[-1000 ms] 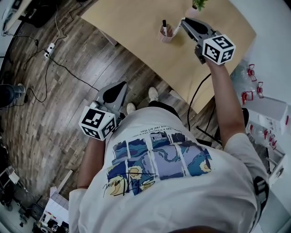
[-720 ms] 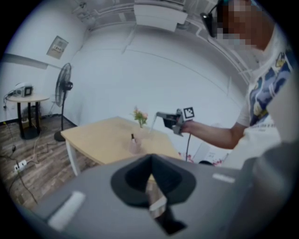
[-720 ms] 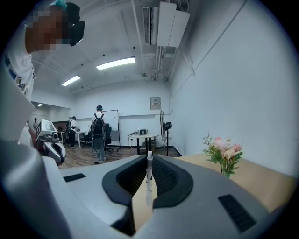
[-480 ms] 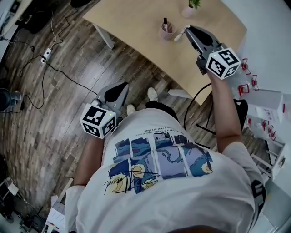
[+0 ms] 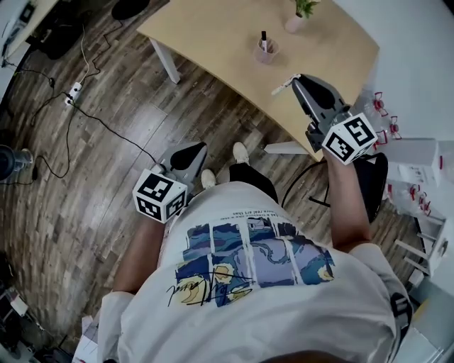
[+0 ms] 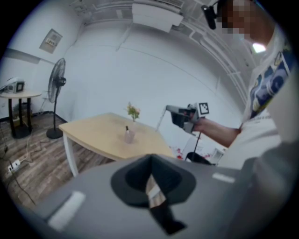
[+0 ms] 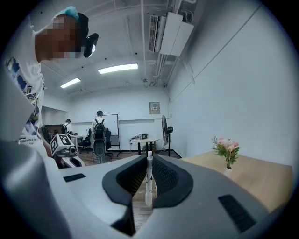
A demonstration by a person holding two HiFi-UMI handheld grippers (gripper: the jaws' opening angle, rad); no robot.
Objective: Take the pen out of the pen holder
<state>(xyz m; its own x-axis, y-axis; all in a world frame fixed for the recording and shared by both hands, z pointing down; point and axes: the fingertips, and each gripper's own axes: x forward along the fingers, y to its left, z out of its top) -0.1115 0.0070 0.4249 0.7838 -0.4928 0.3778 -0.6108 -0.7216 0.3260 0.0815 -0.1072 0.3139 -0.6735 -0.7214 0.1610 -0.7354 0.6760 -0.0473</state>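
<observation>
Shift since earlier frames: right gripper [image 5: 296,79] has drawn back from the pen holder [image 5: 266,51] toward the person and now stands well apart from it, with the white pen [image 5: 282,86] carried along.
Right gripper fingers: clenched on the white pen [image 7: 148,179], which stands upright between the two pads in the right gripper view.
White pen position: out of the pen holder and held in the air above the near part of the desk [image 5: 213,35]; one end projects sideways past the fingertips in the head view.
Pen holder: upright on the desk, near the far edge, with one dark pen [image 5: 263,37] in it (also visible in the left gripper view, pen holder [image 6: 129,136]).
Left gripper [image 5: 197,147]: held low above the wooden floor [image 5: 85,177], beside the person's body and well apart from the desk.
Left gripper fingers: closed together with nothing between them, as read in the left gripper view.
Flower pot [image 5: 296,21]: on the desk, beyond the pen holder.
Floor items: a cable with a power strip [image 5: 73,88] lies on the boards to the left of the desk.
</observation>
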